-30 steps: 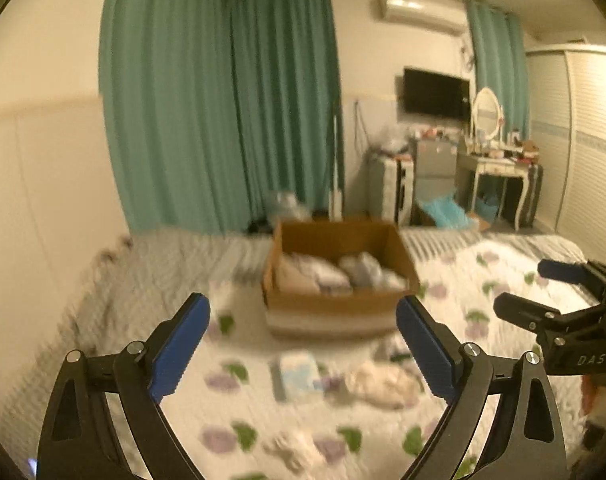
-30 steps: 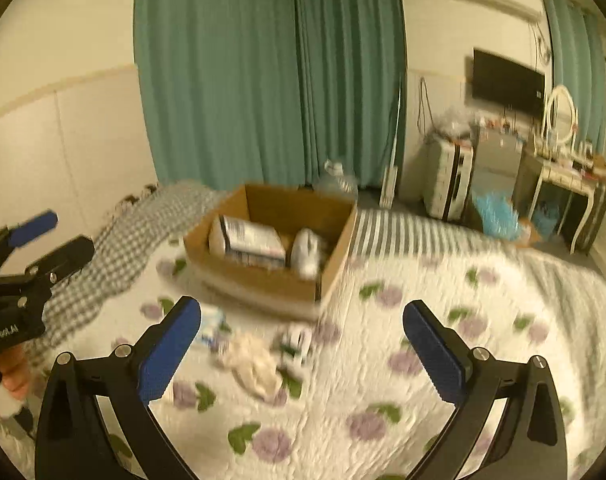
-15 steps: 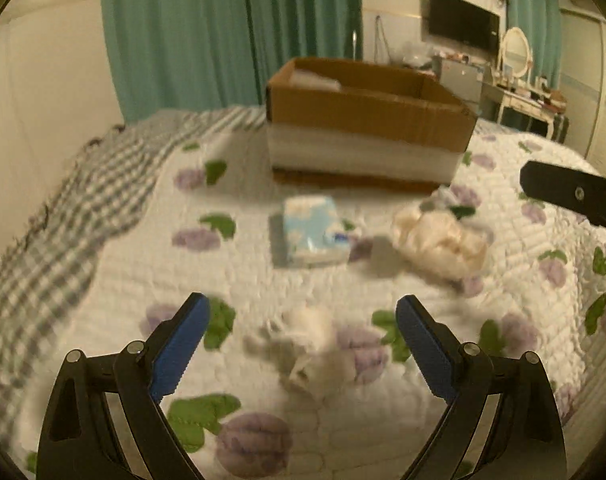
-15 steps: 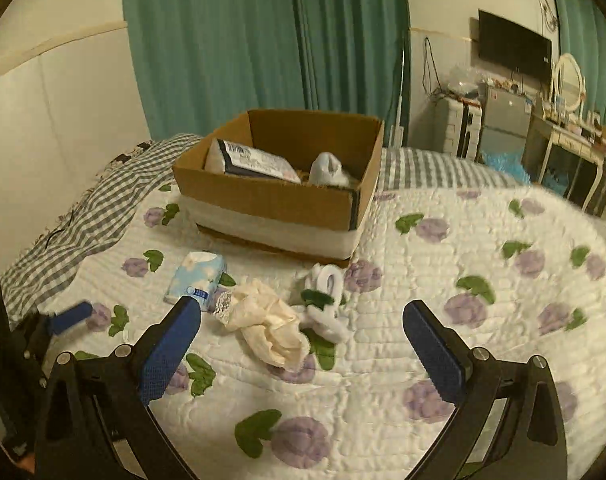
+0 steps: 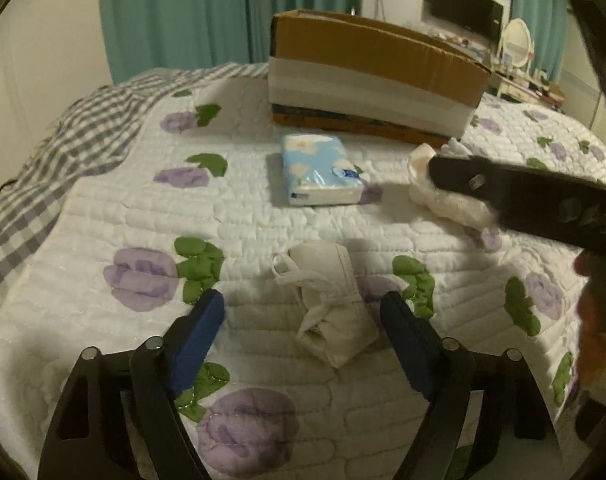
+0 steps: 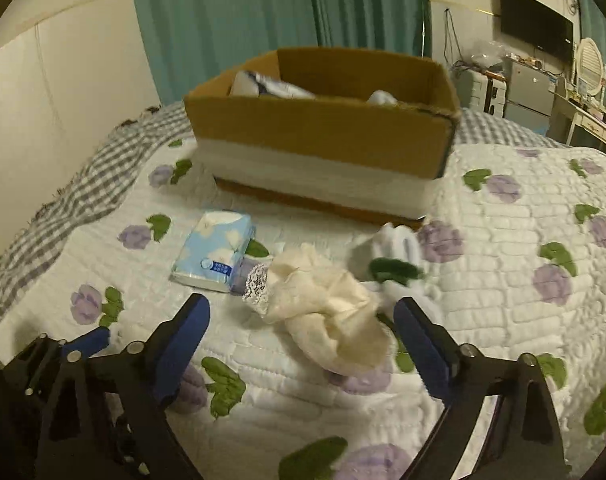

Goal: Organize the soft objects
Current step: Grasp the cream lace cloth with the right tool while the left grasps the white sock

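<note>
My left gripper (image 5: 303, 312) is open, low over the quilt, with a folded white cloth bundle (image 5: 329, 304) lying between its blue fingers. My right gripper (image 6: 301, 316) is open around a crumpled cream cloth with lace trim (image 6: 327, 308); this cloth also shows in the left wrist view (image 5: 443, 200), partly behind the right gripper's black finger. A blue tissue pack (image 5: 319, 174) (image 6: 215, 252) lies in front of the cardboard box (image 5: 375, 76) (image 6: 323, 136). A white and green sock pair (image 6: 391, 260) lies right of the cream cloth. The box holds a package and white items.
A white quilt with purple flowers (image 5: 143, 276) covers the bed, with a grey checked blanket (image 5: 63, 136) at its left edge. Green curtains (image 6: 263, 20) hang behind. A TV, fridge and dressing table (image 6: 583, 92) stand far right.
Both grippers have come down and forward from high above the bed to just over the quilt. The cloths now lie between their open fingers. The box looks nearer.
</note>
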Motion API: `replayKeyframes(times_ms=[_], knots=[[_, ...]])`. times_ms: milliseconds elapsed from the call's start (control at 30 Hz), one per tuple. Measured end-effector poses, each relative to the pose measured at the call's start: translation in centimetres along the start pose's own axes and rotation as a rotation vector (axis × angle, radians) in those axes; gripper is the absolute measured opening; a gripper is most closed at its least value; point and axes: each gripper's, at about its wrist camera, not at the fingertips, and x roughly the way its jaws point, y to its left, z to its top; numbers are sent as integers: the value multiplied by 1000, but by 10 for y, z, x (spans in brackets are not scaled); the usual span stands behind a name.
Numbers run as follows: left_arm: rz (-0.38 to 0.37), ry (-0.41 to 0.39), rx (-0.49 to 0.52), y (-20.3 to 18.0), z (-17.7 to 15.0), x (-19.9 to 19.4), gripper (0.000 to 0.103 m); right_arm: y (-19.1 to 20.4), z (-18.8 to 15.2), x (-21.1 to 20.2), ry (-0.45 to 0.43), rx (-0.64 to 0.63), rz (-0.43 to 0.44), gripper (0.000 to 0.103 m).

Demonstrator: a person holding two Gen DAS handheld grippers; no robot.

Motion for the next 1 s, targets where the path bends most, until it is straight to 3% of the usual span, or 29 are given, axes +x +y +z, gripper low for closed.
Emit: replayKeyframes(times_ms=[100,133,200,267,367,700,1000], knots=[[-13,6,-4,2,3,3,66,3,-4,18,44,-12,-13,74],[-14,6,1,1,4,4,57,3,-6,23,60,-15,-20,71],[-14,7,6,0,4,4,49,2,-7,28,73,-18,-33,47],[-33,6,4,1,6,3,34,-1,-8,29,77,-12,-41,35],[-42,7,11,0,6,2,34,-8,-10,20,53,14,-27,24],[-33,-42,66,-17,13,-20,32,-15,-11,-39,-59,13,33,21],[-29,-107,117,-34,51,-49,32,-20,10,-80,-142,-10,22,21]])
